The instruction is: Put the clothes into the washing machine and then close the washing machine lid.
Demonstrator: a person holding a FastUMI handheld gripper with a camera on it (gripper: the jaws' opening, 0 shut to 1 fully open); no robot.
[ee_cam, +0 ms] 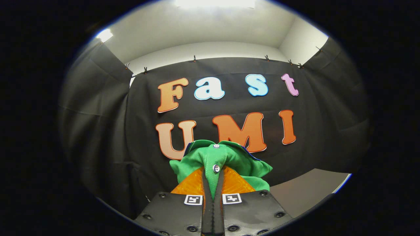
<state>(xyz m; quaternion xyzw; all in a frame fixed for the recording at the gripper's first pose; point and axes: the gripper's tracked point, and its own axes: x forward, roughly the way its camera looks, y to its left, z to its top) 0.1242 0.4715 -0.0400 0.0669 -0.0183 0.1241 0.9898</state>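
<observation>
Gripper clamped on green garment, fabric pinched between both fingers and bunched just ahead of them, lifted before booth wall; carry step, next needs aiming over the washer opening.

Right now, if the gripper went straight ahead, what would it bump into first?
Probably the black cloth wall. The gripper has its fingers shut on a green shirt, and nothing else sits ahead of it, though depth is hard to judge.

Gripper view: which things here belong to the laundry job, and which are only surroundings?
Job:
- green buttoned shirt, pinched between the closed jaws
- gripper, lifted in front of the booth wall

Surroundings:
- black cloth wall
- pale surface beyond the shirt
- ceiling light
</observation>
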